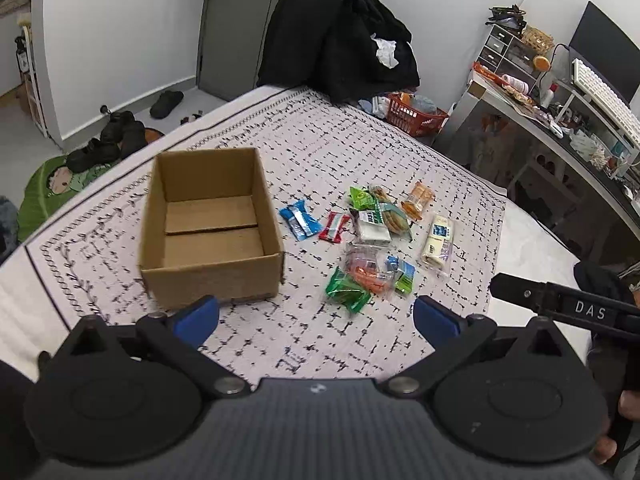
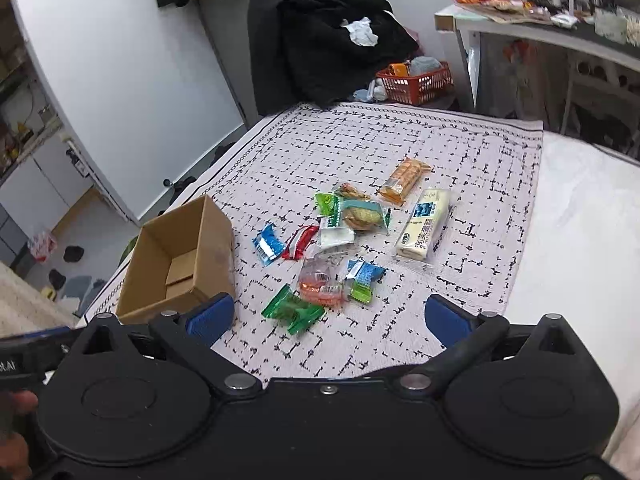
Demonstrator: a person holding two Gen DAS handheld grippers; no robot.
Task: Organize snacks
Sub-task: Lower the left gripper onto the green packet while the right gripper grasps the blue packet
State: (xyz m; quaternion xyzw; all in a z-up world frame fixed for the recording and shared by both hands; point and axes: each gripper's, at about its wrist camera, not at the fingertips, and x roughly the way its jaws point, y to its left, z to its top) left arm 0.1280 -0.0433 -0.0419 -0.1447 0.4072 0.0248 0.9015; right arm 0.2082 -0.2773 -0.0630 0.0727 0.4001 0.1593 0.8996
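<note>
Both grippers hang above the patterned cloth [image 1: 360, 152], and nothing is in either one. The left gripper [image 1: 316, 318] has its blue-tipped fingers spread wide, poised over bare cloth just in front of the cardboard box [image 1: 208, 224]. The right gripper [image 2: 328, 318] is spread just as wide, its fingers framing the near edge of the snack pile.

The box sits open-topped on the left of the cloth, flaps gone or folded away, and there is nothing inside: only its brown floor with a seam across it.

All the snacks lie loose on the cloth to the right of the box. Nearest it, a blue packet [image 1: 300, 220] and a red packet [image 1: 334, 227] lie side by side. Beyond them a white packet [image 1: 372, 229] overlaps a clear-wrapped biscuit [image 1: 394, 216], with an orange packet [image 1: 417, 200] further back. A long cream bar [image 1: 438, 245] lies off to the right. Closest to the grippers, a green packet [image 1: 346, 294] touches a clear packet with orange contents [image 1: 366, 270].

Past the cloth, a red basket [image 1: 416, 114] holds assorted items I can't make out.
</note>
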